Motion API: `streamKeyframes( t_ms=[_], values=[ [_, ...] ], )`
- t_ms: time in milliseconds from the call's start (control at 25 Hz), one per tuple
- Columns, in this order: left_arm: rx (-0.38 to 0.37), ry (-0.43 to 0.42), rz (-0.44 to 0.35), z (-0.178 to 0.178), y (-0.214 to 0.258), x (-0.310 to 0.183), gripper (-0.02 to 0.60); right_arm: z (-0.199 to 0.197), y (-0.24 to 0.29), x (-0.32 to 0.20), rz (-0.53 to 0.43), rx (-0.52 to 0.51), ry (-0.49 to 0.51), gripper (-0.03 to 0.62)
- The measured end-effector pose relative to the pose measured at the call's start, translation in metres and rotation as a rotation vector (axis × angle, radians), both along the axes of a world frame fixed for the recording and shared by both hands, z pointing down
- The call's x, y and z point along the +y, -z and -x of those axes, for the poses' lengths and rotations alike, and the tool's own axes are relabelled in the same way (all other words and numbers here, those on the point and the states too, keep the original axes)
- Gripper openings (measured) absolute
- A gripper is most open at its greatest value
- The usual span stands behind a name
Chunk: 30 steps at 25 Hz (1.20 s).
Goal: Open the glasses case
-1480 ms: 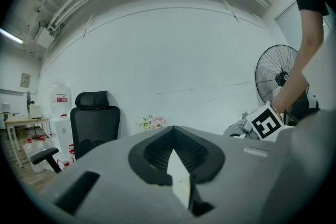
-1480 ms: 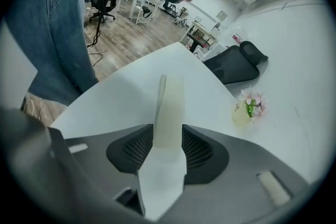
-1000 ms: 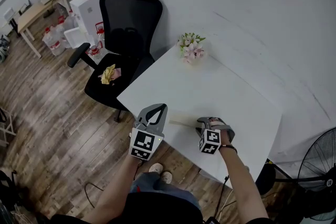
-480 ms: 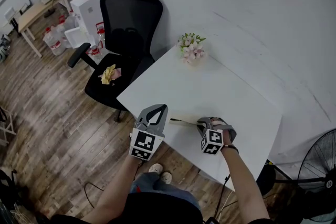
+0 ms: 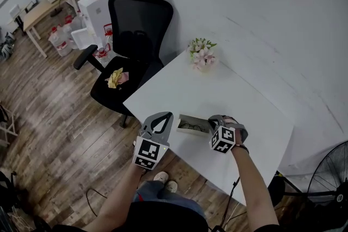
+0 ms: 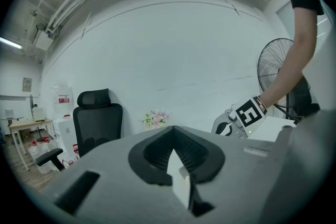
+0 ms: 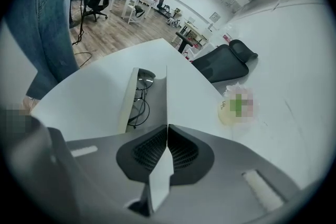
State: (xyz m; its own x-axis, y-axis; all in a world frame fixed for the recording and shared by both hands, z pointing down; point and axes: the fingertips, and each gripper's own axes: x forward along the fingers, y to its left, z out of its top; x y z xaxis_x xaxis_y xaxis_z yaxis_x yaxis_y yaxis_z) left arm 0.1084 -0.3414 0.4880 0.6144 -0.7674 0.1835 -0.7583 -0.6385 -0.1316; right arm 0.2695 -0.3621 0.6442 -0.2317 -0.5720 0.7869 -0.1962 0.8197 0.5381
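Note:
A white glasses case (image 5: 191,125) lies open near the front edge of the white table (image 5: 228,89), with dark-rimmed glasses (image 5: 190,127) inside. In the right gripper view its tray (image 7: 127,99) holds the glasses (image 7: 139,105), and the lid (image 7: 181,92) stands up, running edge-on into my jaws. My right gripper (image 5: 212,123) (image 7: 167,131) is shut on the lid's free edge. My left gripper (image 5: 165,114) (image 6: 173,134) hovers just left of the case, jaws shut with nothing between them, apart from the case.
A small pot of pink flowers (image 5: 202,52) (image 7: 236,105) stands at the table's far corner. A black office chair (image 5: 136,46) with a yellow thing on its seat is beyond the table's left edge. A floor fan (image 5: 331,171) stands at the right.
The case was flat and closed. My right gripper closed on the lid's edge and rose, swinging the lid up so the glasses show. The left gripper has not moved.

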Motion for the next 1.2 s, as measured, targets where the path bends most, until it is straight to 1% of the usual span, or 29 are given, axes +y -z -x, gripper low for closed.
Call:
streamKeyframes(
  t_ms=[360, 560, 680, 800, 920, 1000, 1080, 1160, 1200],
  values=[
    [-0.014, 0.044, 0.0, 0.021, 0.002, 0.0, 0.008, -0.006, -0.003, -0.026, 0.049, -0.052, -0.061, 0.026],
    [-0.019, 0.057, -0.001, 0.028, 0.001, 0.001, 0.008, -0.006, -0.004, -0.03, 0.063, -0.067, -0.076, 0.03],
    [-0.018, 0.057, -0.001, 0.029, 0.001, 0.001, 0.008, -0.005, -0.001, -0.03, 0.062, -0.098, -0.089, 0.035],
    [-0.016, 0.049, -0.002, 0.025, 0.001, 0.003, 0.008, -0.004, 0.004, -0.027, 0.066, -0.142, -0.108, 0.088],
    [-0.013, 0.035, -0.002, 0.019, 0.002, 0.004, 0.008, -0.007, 0.014, -0.023, 0.051, -0.173, -0.12, 0.091],
    [-0.01, 0.024, -0.002, 0.014, 0.003, 0.005, 0.008, -0.01, 0.024, -0.02, 0.036, -0.211, -0.14, 0.094],
    [-0.006, 0.012, -0.007, 0.008, 0.004, 0.005, 0.008, -0.015, 0.037, -0.018, 0.02, -0.277, -0.179, 0.094],
    [0.002, 0.004, -0.012, 0.004, 0.006, 0.005, 0.008, -0.02, 0.053, -0.016, -0.004, -0.383, -0.242, 0.094],
    [0.008, 0.0, -0.013, 0.002, 0.007, 0.005, 0.008, -0.023, 0.062, -0.015, -0.02, -0.455, -0.284, 0.091]
  ],
)
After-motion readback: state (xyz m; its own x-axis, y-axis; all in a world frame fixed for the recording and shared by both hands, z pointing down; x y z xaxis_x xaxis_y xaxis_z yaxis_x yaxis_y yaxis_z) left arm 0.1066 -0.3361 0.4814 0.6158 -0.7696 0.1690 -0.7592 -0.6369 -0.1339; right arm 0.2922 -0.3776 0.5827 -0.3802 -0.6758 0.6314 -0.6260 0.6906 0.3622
